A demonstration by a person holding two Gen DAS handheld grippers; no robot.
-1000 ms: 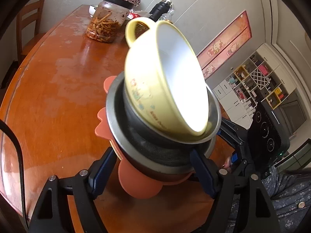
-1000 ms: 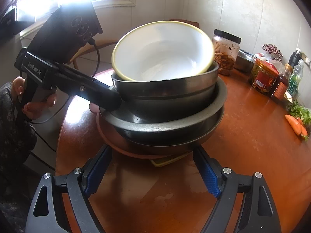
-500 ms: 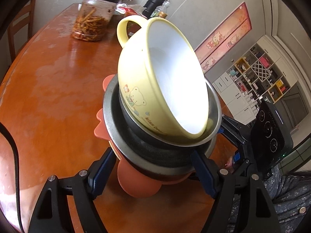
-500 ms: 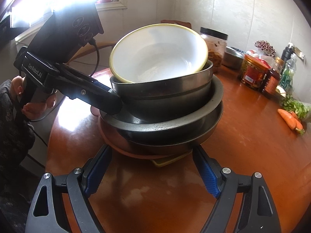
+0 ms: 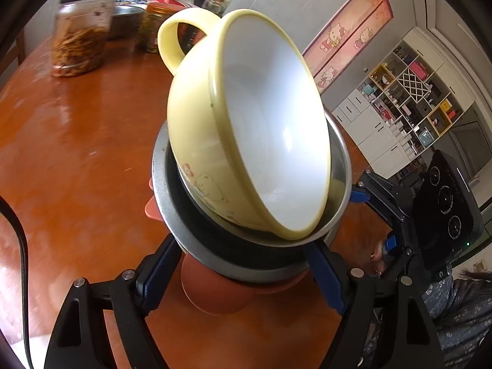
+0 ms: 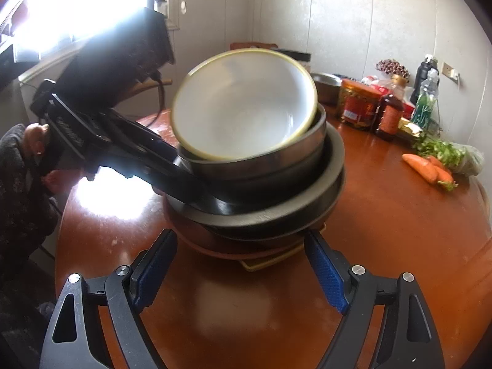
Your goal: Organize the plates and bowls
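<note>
A yellow-rimmed bowl sits tilted atop stacked metal bowls on the table. The right gripper flanks the stack's base, jaws apart.

Glossy reddish-brown wooden table bearing orange carrots, red-labelled jar, dark sauce bottle, black-lidded clear jar.

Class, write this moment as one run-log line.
stack: yellow bowl tilted atop steel bowls | left tool: straddling stack, opening | right tool: straddling base | table: wood
</note>
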